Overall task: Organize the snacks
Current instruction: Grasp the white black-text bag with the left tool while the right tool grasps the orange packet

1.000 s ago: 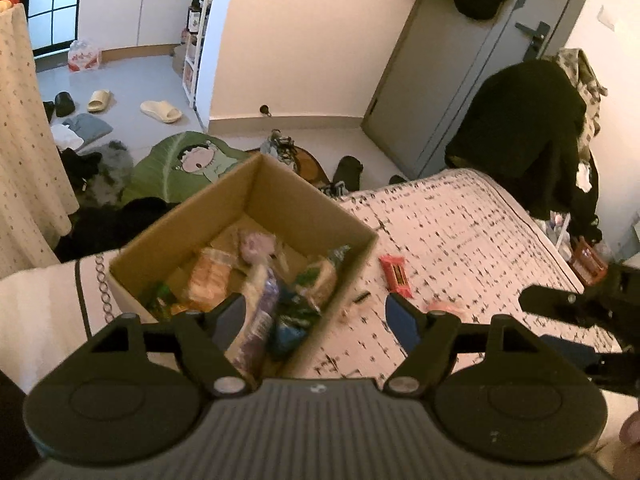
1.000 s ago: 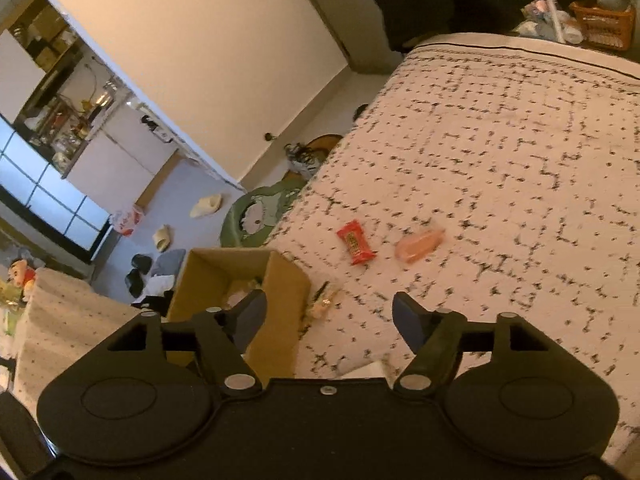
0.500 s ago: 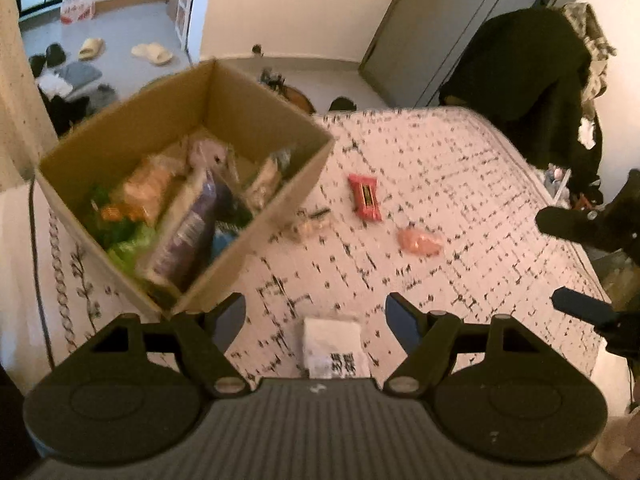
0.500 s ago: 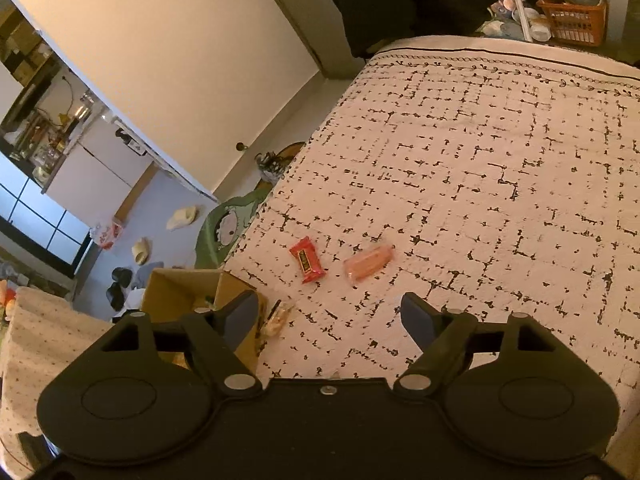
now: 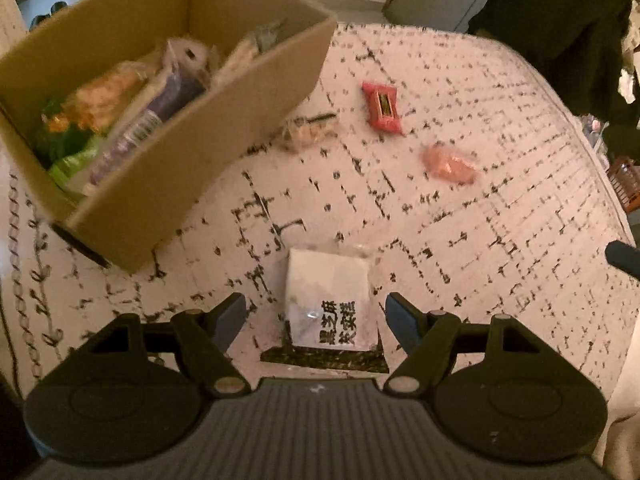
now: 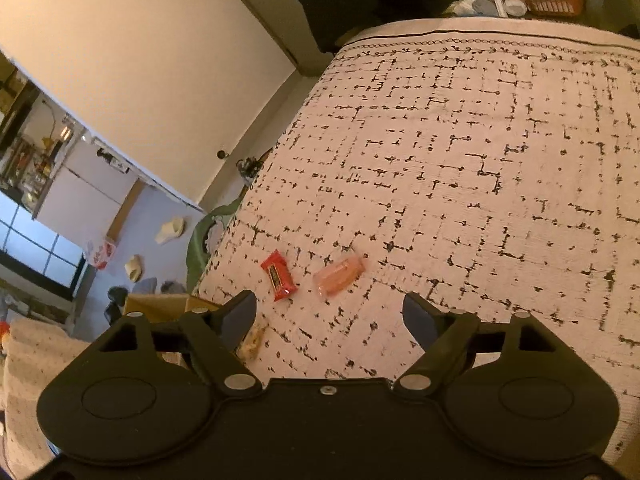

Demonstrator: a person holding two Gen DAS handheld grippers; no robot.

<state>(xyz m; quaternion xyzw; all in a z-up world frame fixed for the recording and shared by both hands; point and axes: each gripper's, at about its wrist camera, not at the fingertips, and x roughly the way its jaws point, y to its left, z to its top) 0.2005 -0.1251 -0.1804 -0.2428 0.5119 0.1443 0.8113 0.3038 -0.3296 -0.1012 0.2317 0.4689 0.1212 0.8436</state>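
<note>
Left tongs (image 5: pixel 316 316) are dropping over the white packet (image 5: pixel 330 304), released, straddling it untouched near the bed's (image 5: pixel 500 220) near edge. Right tongs (image 6: pixel 330 316) have just been widening, empty. Keep centring before pinching (wrapper looks slippery); box (image 5: pixel 180 168) is sitting beside it.

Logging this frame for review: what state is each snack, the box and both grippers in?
cardboard box: open-topped, on the bed, holding several snack packs
white packet: flat on the bed, between the open left fingers, not gripped
red wrapper: loose on the bed
pink wrapper: loose on the bed
clear-wrapped snack: on the bed beside the box
left gripper: open
right gripper: open, just widened, empty
</note>
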